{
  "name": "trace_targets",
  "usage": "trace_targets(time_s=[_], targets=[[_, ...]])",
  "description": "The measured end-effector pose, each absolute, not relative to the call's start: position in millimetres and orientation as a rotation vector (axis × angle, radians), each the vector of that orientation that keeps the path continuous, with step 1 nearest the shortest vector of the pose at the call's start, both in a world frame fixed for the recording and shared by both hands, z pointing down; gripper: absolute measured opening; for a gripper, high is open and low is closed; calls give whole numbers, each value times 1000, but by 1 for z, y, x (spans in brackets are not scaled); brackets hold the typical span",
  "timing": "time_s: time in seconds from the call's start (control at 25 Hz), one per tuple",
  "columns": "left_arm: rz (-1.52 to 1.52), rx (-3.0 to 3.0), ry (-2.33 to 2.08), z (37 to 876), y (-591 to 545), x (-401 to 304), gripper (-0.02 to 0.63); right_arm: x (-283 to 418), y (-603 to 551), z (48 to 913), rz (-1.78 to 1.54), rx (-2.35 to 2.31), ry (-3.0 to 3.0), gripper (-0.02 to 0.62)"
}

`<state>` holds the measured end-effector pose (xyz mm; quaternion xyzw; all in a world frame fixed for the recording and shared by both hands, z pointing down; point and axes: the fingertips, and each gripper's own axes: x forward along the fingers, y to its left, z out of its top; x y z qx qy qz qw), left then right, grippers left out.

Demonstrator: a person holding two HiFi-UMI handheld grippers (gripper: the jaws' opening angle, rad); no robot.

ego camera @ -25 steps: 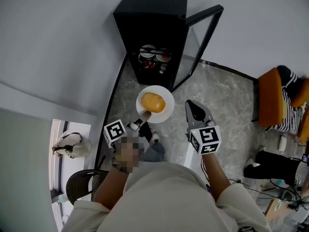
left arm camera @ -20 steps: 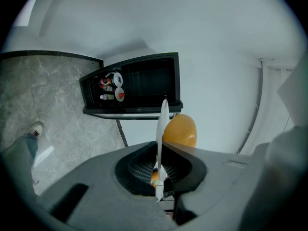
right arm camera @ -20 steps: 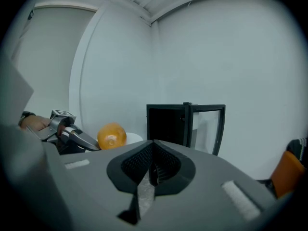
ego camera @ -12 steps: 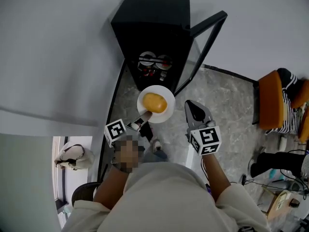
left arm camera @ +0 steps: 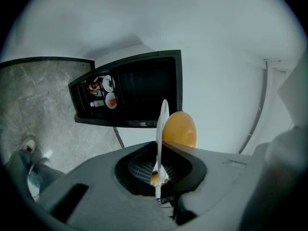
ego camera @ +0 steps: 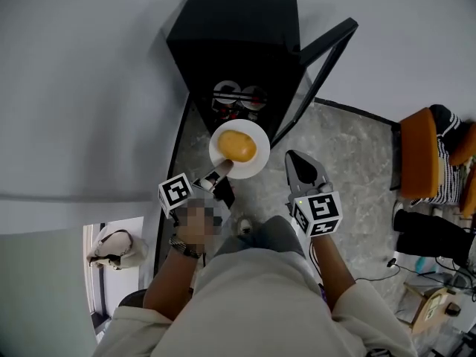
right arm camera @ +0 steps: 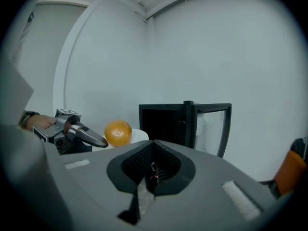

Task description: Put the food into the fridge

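Note:
A white plate [ego camera: 253, 158] carries an orange [ego camera: 236, 145] just in front of the open black fridge [ego camera: 234, 43]. My left gripper [ego camera: 223, 168] is shut on the plate's near rim. In the left gripper view the plate [left arm camera: 163, 121] shows edge-on between the jaws of the left gripper [left arm camera: 160, 148], with the orange [left arm camera: 179, 129] on its right side and the fridge [left arm camera: 139, 88] beyond. My right gripper [ego camera: 299, 160] hangs to the right of the plate, shut and empty. From the right gripper [right arm camera: 153, 143] I see the orange [right arm camera: 118, 132] and the fridge [right arm camera: 166, 124].
The fridge's glass door [ego camera: 316, 69] stands swung open to the right. Bowls and small containers [ego camera: 239, 95] sit on a shelf inside. An orange chair [ego camera: 416, 151] and a seated person's striped sleeve [ego camera: 448, 177] are at the right. A bag [ego camera: 115, 249] lies at the lower left.
The plate with the orange has moved forward, closer to the fridge opening, along with my left gripper. The right gripper has kept its place beside it.

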<state>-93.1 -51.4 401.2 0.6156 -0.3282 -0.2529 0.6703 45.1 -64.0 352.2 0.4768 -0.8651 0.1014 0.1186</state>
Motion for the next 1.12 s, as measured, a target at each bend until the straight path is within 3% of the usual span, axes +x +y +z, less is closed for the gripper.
trace_targets(time_s=[1.12], targets=[[-618, 1353, -838, 461, -207, -101, 18, 27, -178, 391, 313, 1290, -2616, 6]])
